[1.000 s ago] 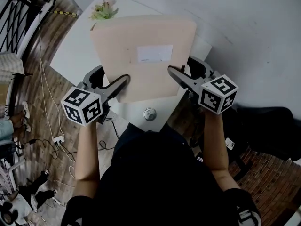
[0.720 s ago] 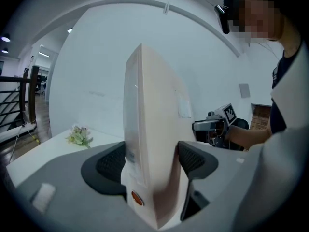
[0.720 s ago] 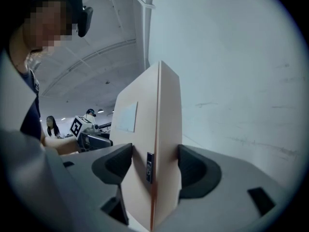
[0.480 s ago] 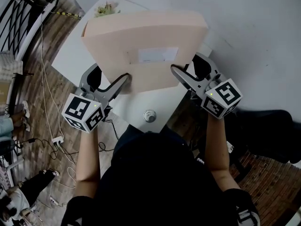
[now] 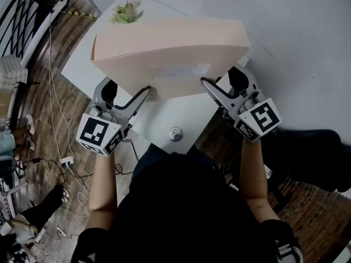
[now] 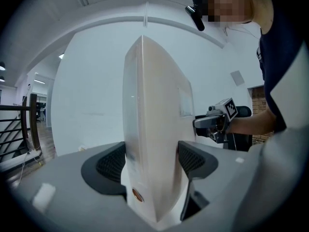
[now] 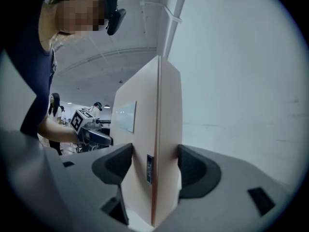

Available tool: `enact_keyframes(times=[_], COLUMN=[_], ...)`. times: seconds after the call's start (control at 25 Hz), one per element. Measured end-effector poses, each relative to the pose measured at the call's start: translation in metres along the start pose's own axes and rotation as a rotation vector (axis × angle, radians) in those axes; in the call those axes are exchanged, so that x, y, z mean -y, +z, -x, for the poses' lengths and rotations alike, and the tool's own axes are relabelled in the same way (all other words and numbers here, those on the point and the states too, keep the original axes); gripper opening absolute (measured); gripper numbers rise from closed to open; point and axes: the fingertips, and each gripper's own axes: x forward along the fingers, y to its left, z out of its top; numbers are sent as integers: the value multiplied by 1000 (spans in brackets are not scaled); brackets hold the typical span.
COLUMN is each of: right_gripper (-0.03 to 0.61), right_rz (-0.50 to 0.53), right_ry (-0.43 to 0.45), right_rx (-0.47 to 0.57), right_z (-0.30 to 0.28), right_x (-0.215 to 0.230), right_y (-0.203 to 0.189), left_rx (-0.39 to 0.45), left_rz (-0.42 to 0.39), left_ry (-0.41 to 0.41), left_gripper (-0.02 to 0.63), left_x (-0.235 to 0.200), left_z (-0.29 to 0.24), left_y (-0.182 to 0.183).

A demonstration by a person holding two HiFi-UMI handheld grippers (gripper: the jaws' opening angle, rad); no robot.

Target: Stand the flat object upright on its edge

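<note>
The flat object is a pale peach cardboard box with a white label, tipped steeply up over the white table, its label face toward me. My left gripper is shut on the box's lower left part, and my right gripper is shut on its lower right part. In the left gripper view the box stands between the pads of the left gripper, with the right gripper beyond. In the right gripper view the box fills the right gripper. Whether its lower edge touches the table is hidden.
A small green plant sits at the table's far left corner. A round metal grommet lies near the table's front edge. Cables and a power strip lie on the wooden floor to the left. A white wall rises behind.
The box has swung from lying nearly flat to steeply tilted, so its top edge face now shows. Both grippers rose and rolled with it, still clamped on it.
</note>
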Motion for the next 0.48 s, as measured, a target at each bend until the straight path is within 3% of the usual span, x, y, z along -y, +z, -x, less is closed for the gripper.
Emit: enact_keyframes(times=[0.48], right_gripper=[302], right_rz=[93], right_ry=[-22], right_rx=[18], right_z=[1], right_x=[-2], right_y=[-14], left_rx=[-10], left_rz=[-41], left_ry=[18], left_gripper=[350], left_x=[2], left_z=[0], left_y=[-16])
